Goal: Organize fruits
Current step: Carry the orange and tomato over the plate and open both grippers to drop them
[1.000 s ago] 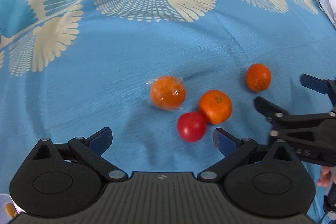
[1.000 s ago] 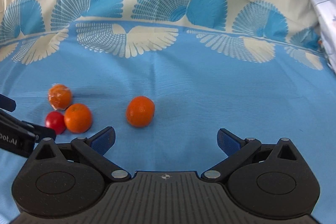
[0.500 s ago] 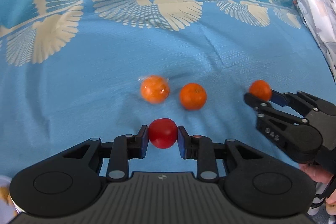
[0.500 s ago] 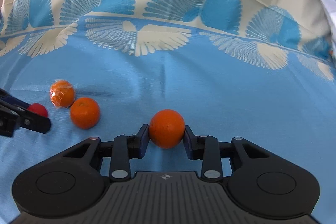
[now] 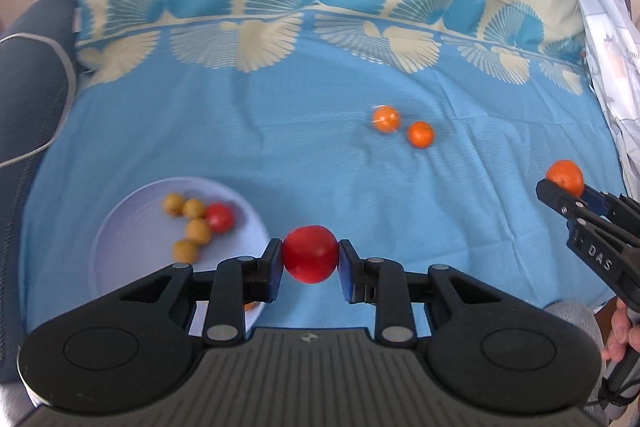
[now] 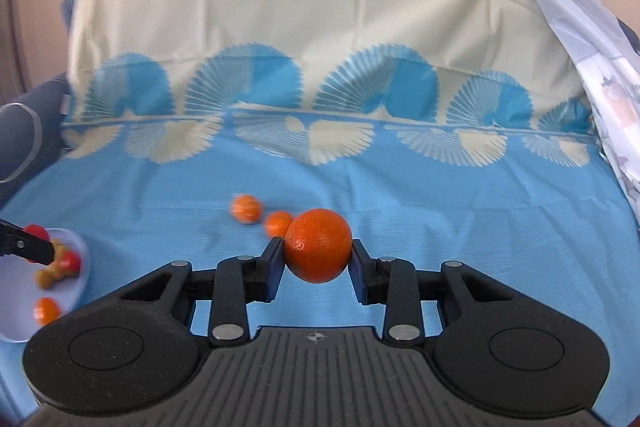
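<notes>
My left gripper is shut on a red tomato, held above the blue cloth just right of a pale plate. On the plate lie several small yellow fruits and another red tomato. My right gripper is shut on an orange, lifted off the cloth. In the left wrist view that orange shows at the right edge between the right gripper's fingers. Two oranges stay on the cloth: a plastic-wrapped one and a bare one.
The blue and cream patterned cloth covers a soft surface that rises at the back. A dark blue cushion sits at the left, a pale printed fabric at the right. A hand grips the right tool.
Both grippers went from open to shut, the left on the tomato and the right on the orange. Both then rose and drew back, the left one toward the plate.
</notes>
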Demonstrator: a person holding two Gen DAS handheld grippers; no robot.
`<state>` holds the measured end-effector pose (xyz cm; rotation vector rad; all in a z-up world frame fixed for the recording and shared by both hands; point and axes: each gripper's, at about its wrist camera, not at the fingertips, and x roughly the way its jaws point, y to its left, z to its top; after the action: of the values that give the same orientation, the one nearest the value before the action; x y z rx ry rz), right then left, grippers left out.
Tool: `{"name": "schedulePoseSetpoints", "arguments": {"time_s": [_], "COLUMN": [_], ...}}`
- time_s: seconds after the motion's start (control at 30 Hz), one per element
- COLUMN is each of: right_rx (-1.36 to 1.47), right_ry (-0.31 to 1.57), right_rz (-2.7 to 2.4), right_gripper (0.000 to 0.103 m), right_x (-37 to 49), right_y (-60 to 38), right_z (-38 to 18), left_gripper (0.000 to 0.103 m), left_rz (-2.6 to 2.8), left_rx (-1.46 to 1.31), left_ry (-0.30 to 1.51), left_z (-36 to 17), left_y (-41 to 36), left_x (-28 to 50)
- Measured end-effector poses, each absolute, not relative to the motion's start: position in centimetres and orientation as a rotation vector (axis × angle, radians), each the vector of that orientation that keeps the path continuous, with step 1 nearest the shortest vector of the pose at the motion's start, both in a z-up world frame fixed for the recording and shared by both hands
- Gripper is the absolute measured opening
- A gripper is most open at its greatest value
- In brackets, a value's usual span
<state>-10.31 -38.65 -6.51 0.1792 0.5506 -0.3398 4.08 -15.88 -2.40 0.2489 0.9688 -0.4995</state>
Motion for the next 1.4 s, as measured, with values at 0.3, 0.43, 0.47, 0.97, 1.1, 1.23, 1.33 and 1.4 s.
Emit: {"name": "schedulePoseSetpoints", "arguments": {"time_s": [0.3,0.43,0.47,0.97,1.1,1.23,1.33,1.4], "right_rx": [0.177,0.165,0.163,0.03,0.017,0.009,0.003,0.0], "right_ry": [0.535,0.528,0.527,0.514,0.508,0.507,0.509,0.511], "right_rz": [-0.081,-0.002,0.019,0.102,0.098,0.096,0.098,0.099], "right_gripper": [0.036,0.036,0.036,0.036,0.036,0.036,0.036,0.036], "right_x": [-14.0,-15.7,-16.1,-19.4,-19.7,-19.7,-19.7,-19.6], "right_y": [-26.6,-21.8,-20.8,-14.6,-14.2,-14.1,-14.0,-13.9], "right_z": [-1.4,0.1,0.4,2.3,2.4,2.5,2.4,2.3], "left_gripper": [0.032,0.032,0.032,0.032,0.032,0.032,0.032,0.032], "left_rz": [-0.385,-0.364,-0.359,-0.334,-0.341,-0.345,-0.345,-0.344], "left_rx": [0.221,0.189,0.181,0.083,0.081,0.072,0.066,0.063], "left_ry": [0.926,0.924,0.921,0.889,0.883,0.879,0.881,0.883], "left_z": [0.5,1.0,1.0,2.2,2.4,2.4,2.4,2.4], "left_y": [-5.5,-2.0,-1.3,3.4,3.4,3.5,3.7,3.8], "left_x": [-1.5,-3.8,-4.3,-7.7,-7.9,-7.9,-7.9,-7.8]}}
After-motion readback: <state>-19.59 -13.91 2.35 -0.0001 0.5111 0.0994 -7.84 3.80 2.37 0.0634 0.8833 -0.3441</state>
